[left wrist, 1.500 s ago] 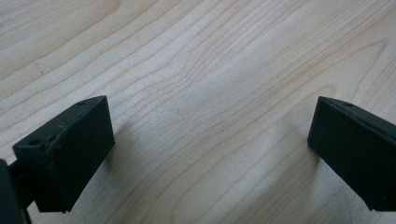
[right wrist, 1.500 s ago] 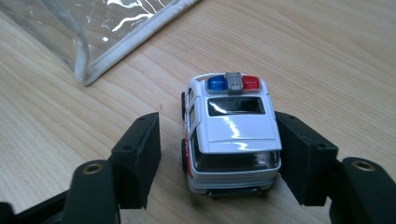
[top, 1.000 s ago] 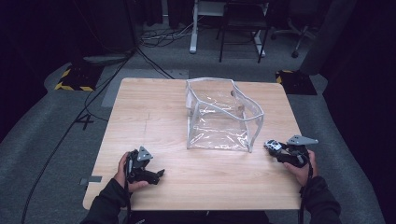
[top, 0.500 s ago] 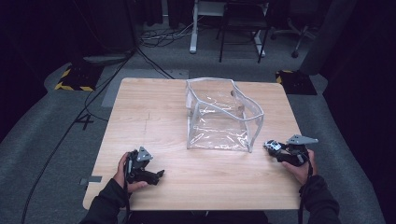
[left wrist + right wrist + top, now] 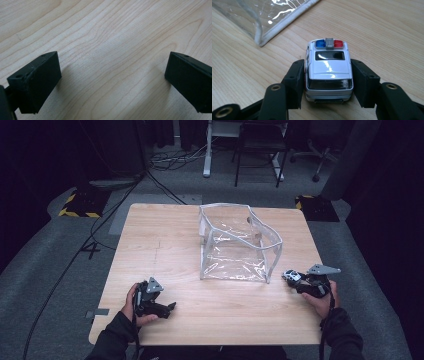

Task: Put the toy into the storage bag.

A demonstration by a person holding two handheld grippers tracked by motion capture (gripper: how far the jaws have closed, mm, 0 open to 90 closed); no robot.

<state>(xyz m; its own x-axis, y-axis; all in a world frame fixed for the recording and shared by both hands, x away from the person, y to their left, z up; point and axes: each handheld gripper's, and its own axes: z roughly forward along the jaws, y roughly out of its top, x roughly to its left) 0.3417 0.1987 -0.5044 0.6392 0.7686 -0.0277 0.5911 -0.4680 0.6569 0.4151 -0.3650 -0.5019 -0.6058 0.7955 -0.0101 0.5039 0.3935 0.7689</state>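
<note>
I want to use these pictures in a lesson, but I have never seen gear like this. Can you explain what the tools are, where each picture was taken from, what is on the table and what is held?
A person sits at a wooden table with a hand-held two-jaw gripper in each hand. One picture looks down from above the person. The other two come from cameras riding on the grippers, looking along their black jaws.

On the table stands a clear bag, open at the top.

The left gripper is open, with bare wood between its jaws. The right gripper has its jaws against both sides of a toy police car, white with blue and red roof lights, beside the bag's corner.
</note>
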